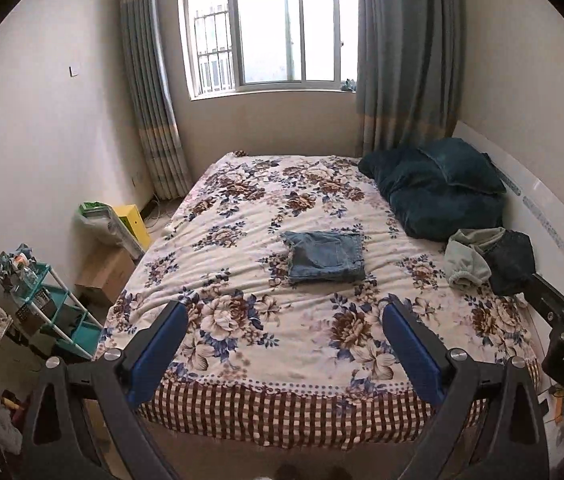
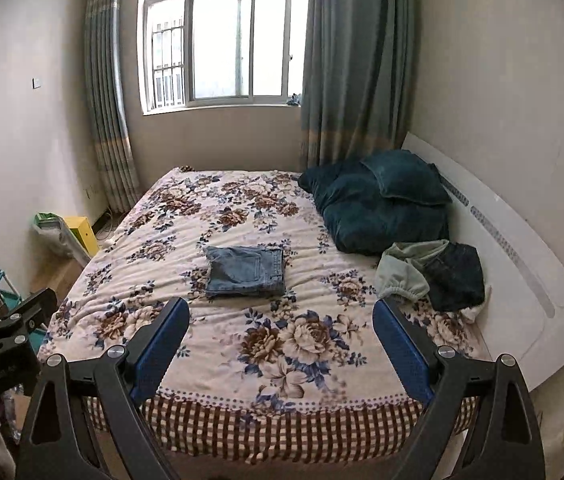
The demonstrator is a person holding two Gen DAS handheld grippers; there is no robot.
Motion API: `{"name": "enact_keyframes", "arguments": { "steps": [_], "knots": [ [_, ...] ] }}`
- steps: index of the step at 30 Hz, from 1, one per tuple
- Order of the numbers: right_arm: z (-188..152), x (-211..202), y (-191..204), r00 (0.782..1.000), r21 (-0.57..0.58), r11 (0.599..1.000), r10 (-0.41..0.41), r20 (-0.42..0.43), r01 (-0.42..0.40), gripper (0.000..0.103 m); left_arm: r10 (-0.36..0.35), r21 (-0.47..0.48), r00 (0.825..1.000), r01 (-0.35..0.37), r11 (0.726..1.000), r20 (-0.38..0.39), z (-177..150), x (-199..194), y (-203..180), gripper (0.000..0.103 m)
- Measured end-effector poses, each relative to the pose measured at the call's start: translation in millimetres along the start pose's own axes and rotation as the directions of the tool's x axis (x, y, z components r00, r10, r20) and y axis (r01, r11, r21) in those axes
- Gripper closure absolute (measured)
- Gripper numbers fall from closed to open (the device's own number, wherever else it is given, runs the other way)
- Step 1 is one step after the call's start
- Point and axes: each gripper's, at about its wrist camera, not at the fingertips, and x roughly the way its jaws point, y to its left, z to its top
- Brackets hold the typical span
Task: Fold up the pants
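Observation:
Folded blue denim pants (image 1: 324,257) lie as a neat square near the middle of the floral bed (image 1: 290,344); they also show in the right wrist view (image 2: 247,272). My left gripper (image 1: 284,308) is open and empty, held back over the foot of the bed, well short of the pants. My right gripper (image 2: 281,306) is open and empty too, at a like distance from the pants. The right gripper's body shows at the right edge of the left wrist view (image 1: 562,320); the left gripper's body shows at the left edge of the right wrist view (image 2: 6,336).
A pile of light green and dark clothes (image 1: 486,262) lies at the bed's right side by the white headboard (image 1: 550,208). A dark teal pillow and blanket (image 1: 438,190) sit behind it. A teal shelf (image 1: 58,312), boxes and a fan stand on the floor left.

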Motion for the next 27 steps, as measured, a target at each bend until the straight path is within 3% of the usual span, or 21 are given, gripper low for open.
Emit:
{"name": "enact_keyframes", "arguments": {
  "steps": [10,19,27],
  "knots": [
    [11,40,-4,1.000,0.034,0.999,-0.015,0.004,0.015,0.005,0.011,-0.011,1.000,-0.011,1.000,0.016,10,32,-4,0.000],
    [30,120,-6,0.996,0.009,0.996,-0.084,0.008,0.084,0.005,0.042,-0.011,0.998,-0.042,0.999,-0.038,25,94,-12,0.000],
    [38,191,-4,0.994,0.009,0.996,-0.092,-0.057,0.092,0.004,0.070,0.008,0.994,-0.070,0.998,-0.086,31,144,-21,0.000]
  ]
}}
